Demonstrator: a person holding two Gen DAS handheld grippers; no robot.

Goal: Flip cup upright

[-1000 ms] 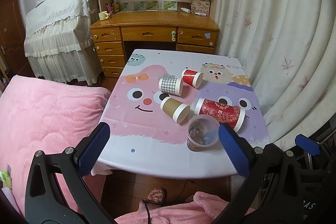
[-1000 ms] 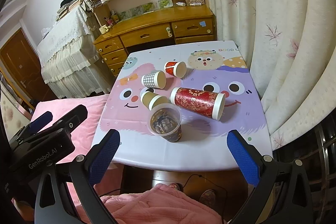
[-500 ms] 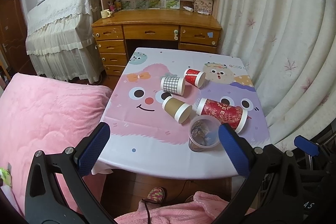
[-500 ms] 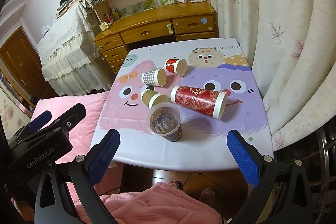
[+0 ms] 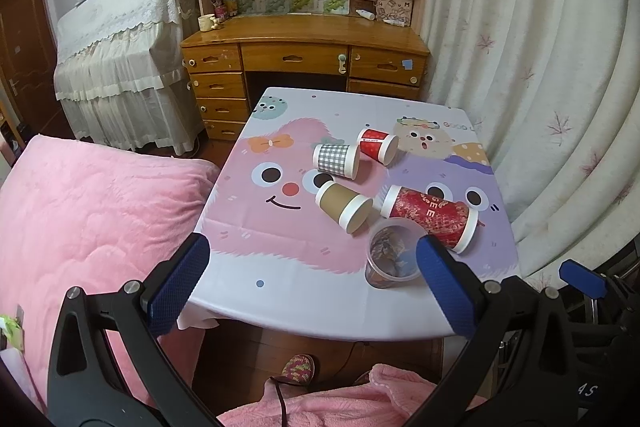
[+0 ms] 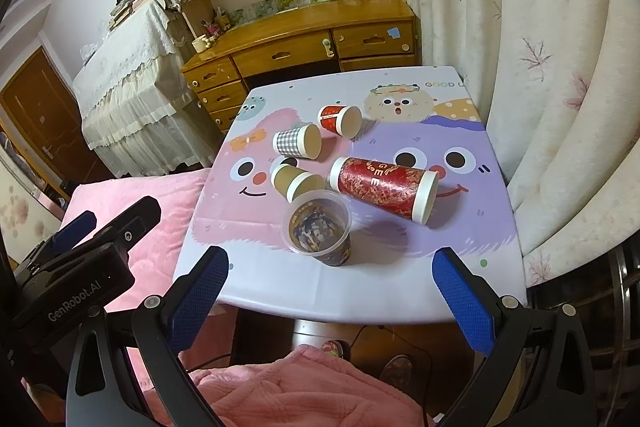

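Both the left gripper [image 5: 310, 277] and the right gripper [image 6: 330, 285] are hanging spread wide and holding nothing, short of the desk [image 6: 400, 291]. One clear plastic cup [image 6: 318, 227] is standing upright nearest them. Four paper cups are lying on their sides beyond it, waiting to be righted: brown [image 6: 296, 181], tall red [image 6: 384, 189], checked [image 6: 298, 141], small red [image 6: 340, 120].

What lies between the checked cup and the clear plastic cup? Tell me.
The brown cup lies on its side between the checked cup and the upright clear plastic cup. The right wrist view shows it best, its rim nearly meeting the clear cup.
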